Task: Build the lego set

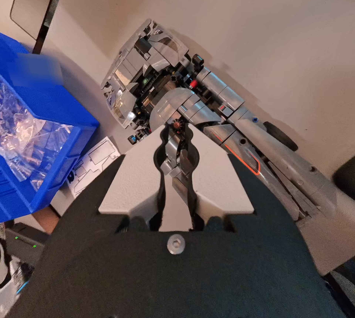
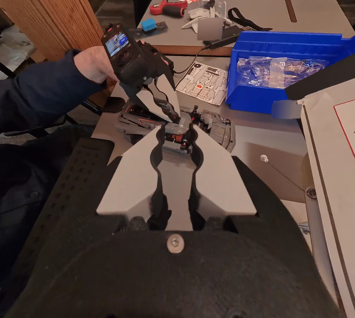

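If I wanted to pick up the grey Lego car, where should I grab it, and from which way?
Probably grab the Lego car across its low, flat middle, coming down from above with one finger on each long side. It lies flat on the table, so the sides are easy to reach. The rounded grey arch and small sticking-out pins look easier to snap off. The left gripper already sits at that arch.
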Action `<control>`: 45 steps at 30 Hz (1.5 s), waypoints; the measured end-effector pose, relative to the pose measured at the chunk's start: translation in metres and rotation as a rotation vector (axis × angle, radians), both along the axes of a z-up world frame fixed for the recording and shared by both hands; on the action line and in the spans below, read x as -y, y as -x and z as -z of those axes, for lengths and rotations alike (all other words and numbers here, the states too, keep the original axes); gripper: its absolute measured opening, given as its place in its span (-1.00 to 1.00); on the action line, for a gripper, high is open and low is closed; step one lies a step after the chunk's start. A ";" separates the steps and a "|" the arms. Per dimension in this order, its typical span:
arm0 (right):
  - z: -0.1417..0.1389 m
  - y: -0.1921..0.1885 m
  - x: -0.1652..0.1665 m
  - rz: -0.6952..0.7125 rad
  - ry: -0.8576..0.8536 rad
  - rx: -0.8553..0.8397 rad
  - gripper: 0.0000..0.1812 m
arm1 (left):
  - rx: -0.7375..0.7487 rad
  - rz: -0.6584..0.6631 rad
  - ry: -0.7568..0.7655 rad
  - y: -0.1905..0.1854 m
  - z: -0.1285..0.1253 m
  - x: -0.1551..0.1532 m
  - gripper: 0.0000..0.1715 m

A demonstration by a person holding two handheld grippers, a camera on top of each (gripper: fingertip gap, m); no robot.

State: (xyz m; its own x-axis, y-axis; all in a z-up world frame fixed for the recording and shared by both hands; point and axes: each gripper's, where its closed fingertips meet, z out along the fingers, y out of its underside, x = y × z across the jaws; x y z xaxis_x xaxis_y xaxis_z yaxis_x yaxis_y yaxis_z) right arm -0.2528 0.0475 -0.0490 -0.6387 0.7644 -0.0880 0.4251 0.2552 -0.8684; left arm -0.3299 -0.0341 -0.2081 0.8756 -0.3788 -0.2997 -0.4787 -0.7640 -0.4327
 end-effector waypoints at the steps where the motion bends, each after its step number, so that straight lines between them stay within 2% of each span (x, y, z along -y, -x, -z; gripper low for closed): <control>1: -0.001 0.000 0.000 -0.007 0.014 -0.007 -0.75 | 0.017 0.008 0.007 -0.001 0.000 0.001 -0.86; 7: -0.002 0.001 0.003 -0.023 0.016 -0.024 -0.78 | 0.032 -0.051 0.043 0.000 0.000 0.000 -0.88; 12: 0.000 0.004 0.004 -0.012 -0.006 -0.023 -0.78 | 0.041 -0.214 0.022 0.000 0.000 0.001 -0.88; 18: -0.004 0.005 0.002 0.022 -0.022 -0.032 -0.80 | 0.117 -0.490 -0.066 0.000 0.000 0.003 -0.88; 22: -0.007 0.004 0.001 0.036 -0.020 -0.036 -0.79 | 0.096 -0.567 -0.082 0.000 -0.001 0.005 -0.88; 24: -0.009 0.003 0.002 0.032 -0.019 -0.042 -0.80 | 0.098 -0.553 -0.075 0.000 -0.001 0.005 -0.88; 28: -0.009 0.003 0.004 0.025 -0.024 -0.042 -0.80 | 0.051 -0.423 -0.008 -0.002 -0.001 0.007 -0.88; 33: -0.009 0.002 0.007 0.017 -0.032 -0.045 -0.80 | -0.084 -0.135 0.095 -0.002 0.000 0.010 -0.88; 35: -0.009 0.002 0.008 0.014 -0.035 -0.047 -0.80 | -0.065 -0.086 0.127 -0.003 0.000 0.011 -0.88; 37: -0.008 0.003 0.008 0.014 -0.037 -0.045 -0.80 | -0.105 0.019 0.137 -0.003 0.000 0.011 -0.88; 40: -0.006 0.004 0.007 0.016 -0.040 -0.042 -0.80 | -0.067 0.016 0.166 -0.002 0.000 0.013 -0.88; 45: -0.008 0.003 0.007 0.018 -0.042 -0.049 -0.80 | 0.116 -0.144 0.180 -0.007 -0.002 0.014 -0.85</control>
State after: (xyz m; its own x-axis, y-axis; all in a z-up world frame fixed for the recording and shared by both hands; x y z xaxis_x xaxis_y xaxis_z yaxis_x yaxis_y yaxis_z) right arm -0.2560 0.0404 -0.0410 -0.6278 0.7780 -0.0246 0.3874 0.2848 -0.8768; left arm -0.3232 -0.0480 -0.2063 0.9491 -0.2855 -0.1333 -0.3141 -0.8904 -0.3293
